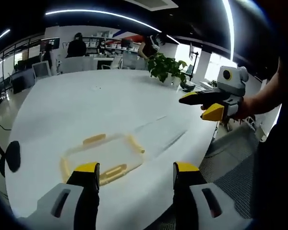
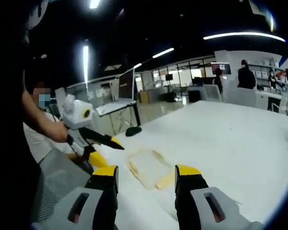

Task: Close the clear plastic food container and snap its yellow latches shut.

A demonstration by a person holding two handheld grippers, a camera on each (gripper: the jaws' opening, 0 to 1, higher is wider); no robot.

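A clear plastic food container [image 1: 104,155] with yellow latches lies on the white table [image 1: 86,105], its lid down on it; whether the latches are snapped cannot be told. My left gripper [image 1: 136,173] stands open just in front of it, nothing between its fingers. The right gripper [image 1: 201,106] enters that view from the right, held in a hand above the table edge, jaws apart. In the right gripper view the container [image 2: 146,168] lies just beyond my open right gripper [image 2: 146,176], and the left gripper [image 2: 108,151] hovers at its left side.
A potted green plant [image 1: 165,67] stands at the table's far edge. A black round object [image 1: 13,155] sits near the left rim. People, desks and chairs are far behind. A grey floor [image 1: 230,167] lies off the table's right edge.
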